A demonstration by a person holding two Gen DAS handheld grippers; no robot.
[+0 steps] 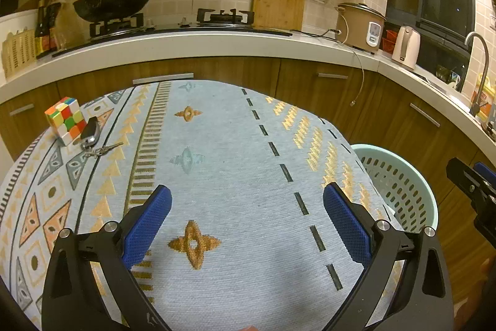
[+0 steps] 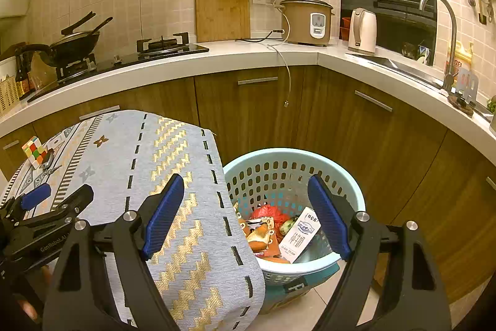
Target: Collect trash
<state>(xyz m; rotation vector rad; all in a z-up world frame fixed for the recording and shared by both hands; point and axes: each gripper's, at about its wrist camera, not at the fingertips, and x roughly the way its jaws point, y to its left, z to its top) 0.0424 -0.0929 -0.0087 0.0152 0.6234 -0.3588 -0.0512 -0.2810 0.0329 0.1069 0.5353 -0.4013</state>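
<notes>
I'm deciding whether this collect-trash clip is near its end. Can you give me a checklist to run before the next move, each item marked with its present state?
1. Left gripper empty, blue pads apart: ok.
2. Right gripper empty, blue pads apart: ok.
3. Trash is inside the pale green perforated plastic basket, including a white printed carton and a red crumpled bag: ok.
4. No trash left on the light blue patterned tablecloth: ok in the parts shown; the near edge is hidden, cannot tell.
5. Non-trash left alone: the multicoloured puzzle cube and the black car key with keyring sit at the table's far left: ok.
6. Floor around the basket free of trash: cannot tell.
</notes>
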